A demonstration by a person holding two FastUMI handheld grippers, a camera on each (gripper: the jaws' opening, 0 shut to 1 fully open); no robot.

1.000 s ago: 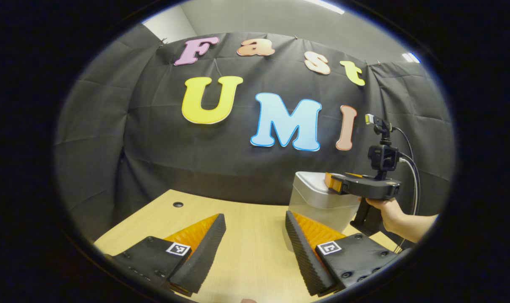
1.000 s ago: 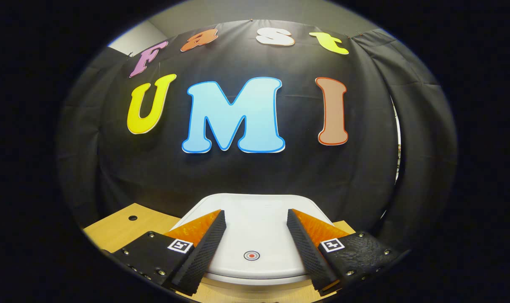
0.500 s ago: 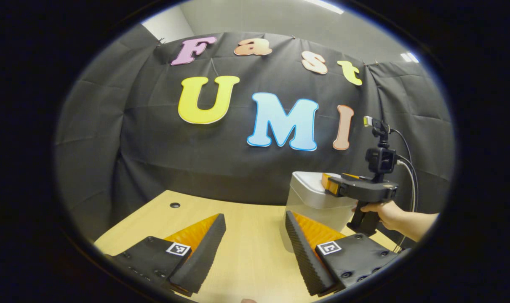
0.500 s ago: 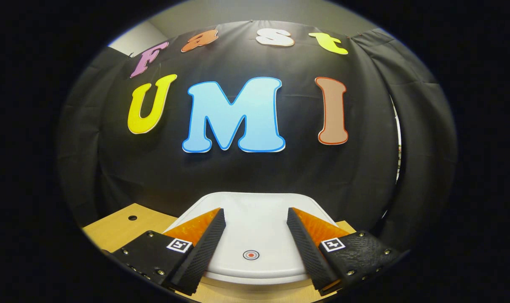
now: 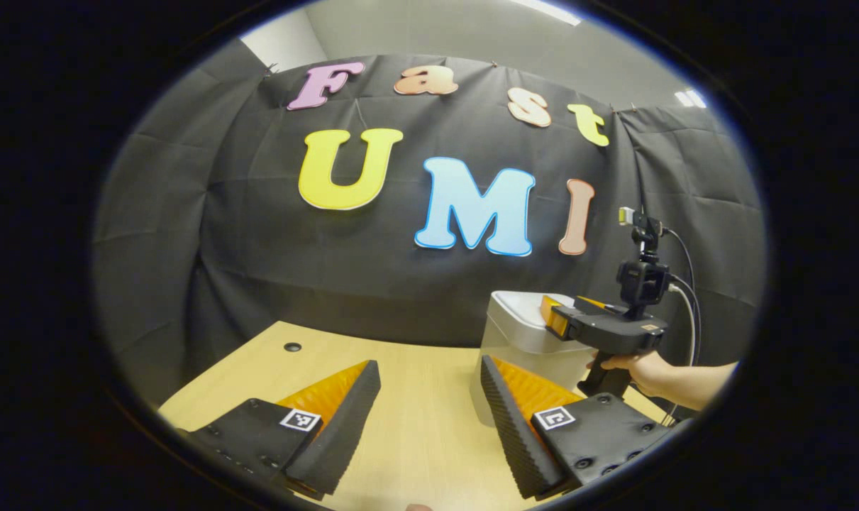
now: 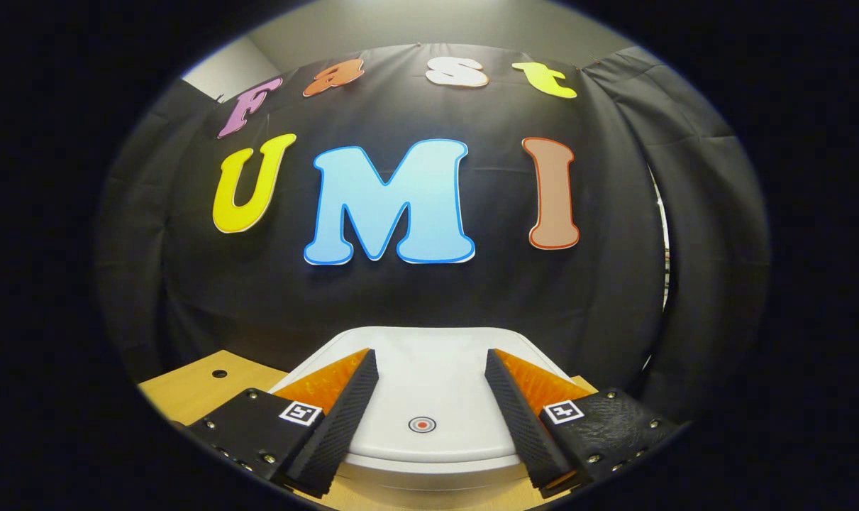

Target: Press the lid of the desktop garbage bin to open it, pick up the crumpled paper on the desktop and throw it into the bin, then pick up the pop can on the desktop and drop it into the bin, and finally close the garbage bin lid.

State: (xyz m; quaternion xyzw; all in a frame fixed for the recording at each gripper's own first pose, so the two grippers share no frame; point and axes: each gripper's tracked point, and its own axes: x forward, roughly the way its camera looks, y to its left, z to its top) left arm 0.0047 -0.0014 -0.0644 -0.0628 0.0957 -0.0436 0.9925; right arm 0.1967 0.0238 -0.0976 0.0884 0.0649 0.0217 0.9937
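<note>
Both tongs gape empty, the right tongs (image 6: 429,387) over the bin lid (image 6: 429,397), contact indiscernible; left tongs (image 5: 429,397).

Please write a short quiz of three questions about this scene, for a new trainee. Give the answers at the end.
1. True or false: the bin lid is closed.
2. Which gripper is over the bin? A) left B) right
3. What mark lies on the lid between the right gripper fingers?

Key:
1. True.
2. B. The left gripper, open, is over the desk; a hand holds the right one over the lid.
3. A small red circle.
</note>
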